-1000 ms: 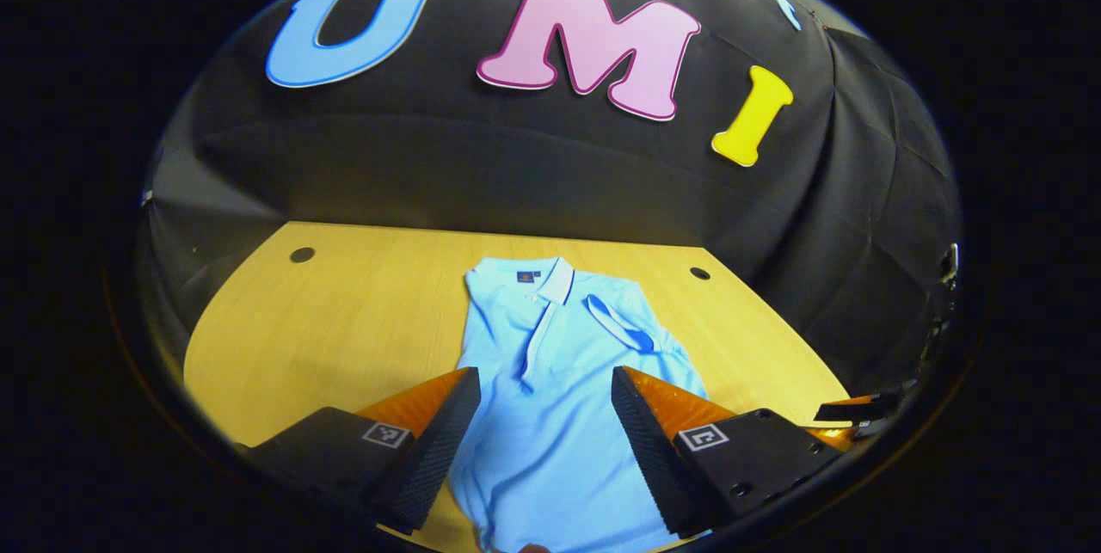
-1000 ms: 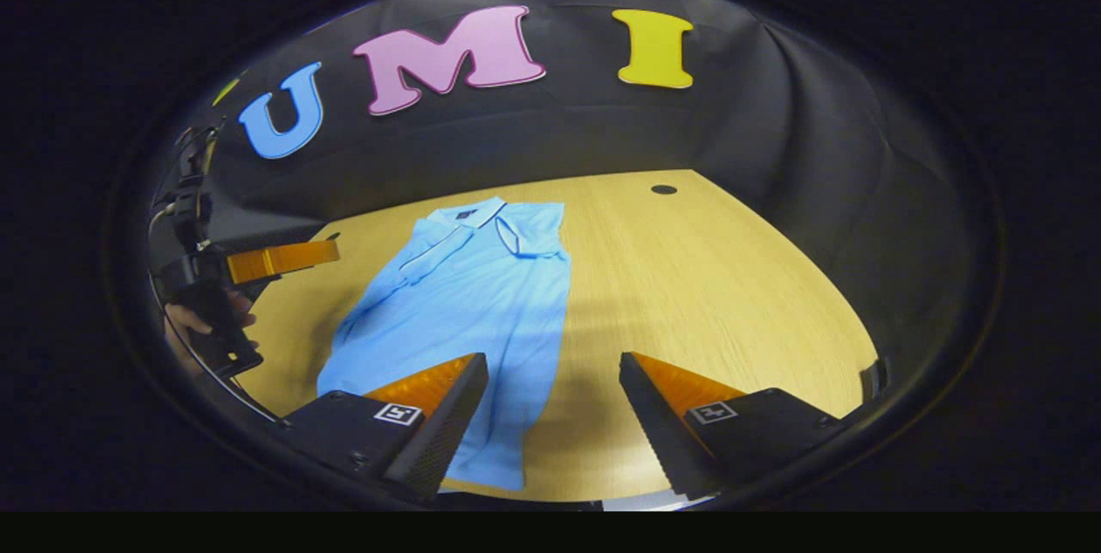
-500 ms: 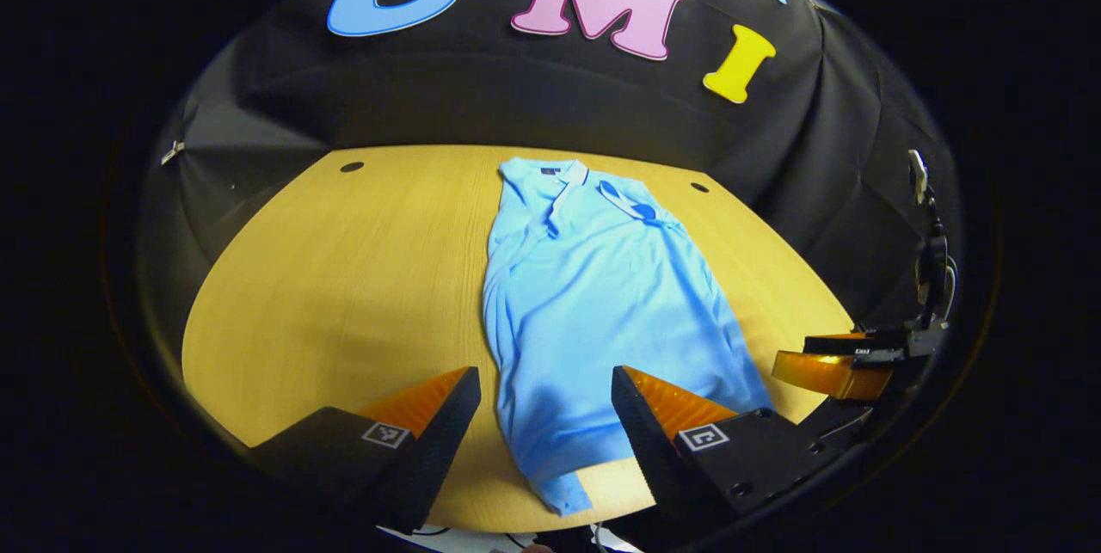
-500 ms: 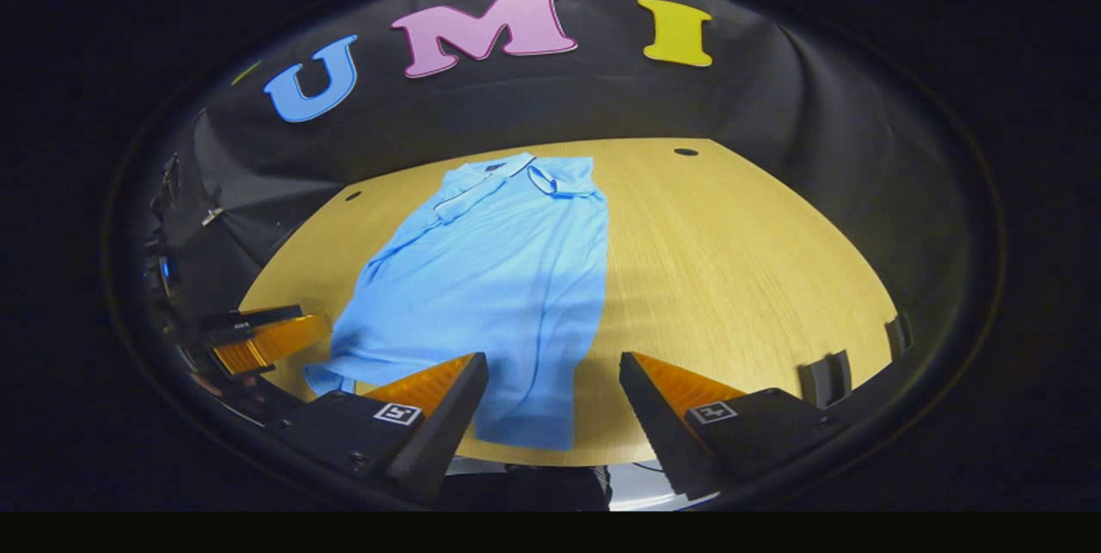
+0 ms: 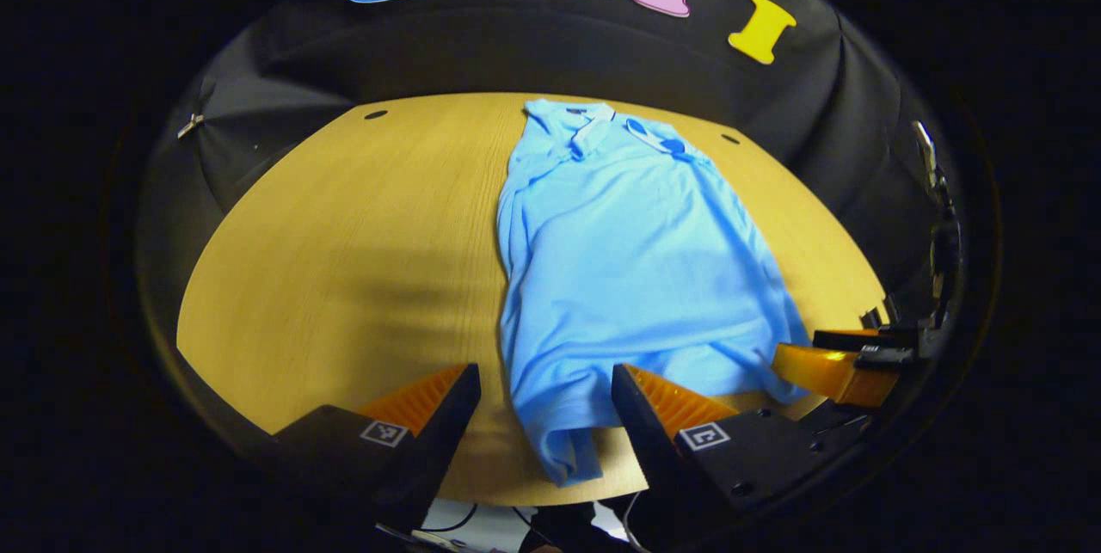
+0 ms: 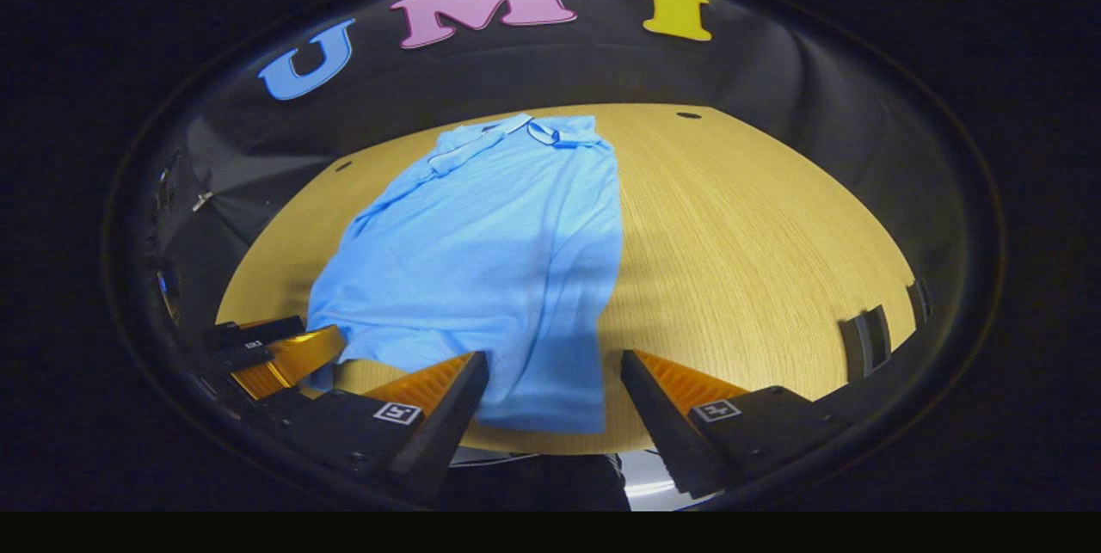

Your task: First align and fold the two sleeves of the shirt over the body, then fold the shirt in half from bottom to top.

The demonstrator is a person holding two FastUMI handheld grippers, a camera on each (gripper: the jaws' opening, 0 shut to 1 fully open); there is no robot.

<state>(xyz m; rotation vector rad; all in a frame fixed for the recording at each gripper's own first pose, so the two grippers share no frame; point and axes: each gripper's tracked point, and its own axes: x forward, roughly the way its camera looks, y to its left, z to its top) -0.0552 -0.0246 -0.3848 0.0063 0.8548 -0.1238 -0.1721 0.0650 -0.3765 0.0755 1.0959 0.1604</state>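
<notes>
A light blue polo shirt (image 5: pixel 628 269) lies flat on the wooden table (image 5: pixel 344 243), collar at the far end, both sleeves folded over the body. Its hem (image 5: pixel 568 458) reaches the near table edge. My left gripper (image 5: pixel 546 415) is open above the hem's left corner, with nothing between its fingers. In the right gripper view the shirt (image 6: pixel 490 261) runs from far centre to the near edge, and my right gripper (image 6: pixel 555 402) hangs open above the hem's right corner (image 6: pixel 550 407). Each view shows the other gripper low at the side: the right gripper (image 5: pixel 839 364) and the left gripper (image 6: pixel 275 355).
The table (image 6: pixel 757 252) has small round holes at its far corners (image 5: pixel 375 114) (image 6: pixel 688 115). Black cloth walls close in the back and sides. Bare wood lies to the left of the shirt in the left gripper view and to its right in the right gripper view.
Both grippers have drawn back from over the shirt's body to its near hem, so more of the shirt and the table's front edge show. Both have stayed open.
</notes>
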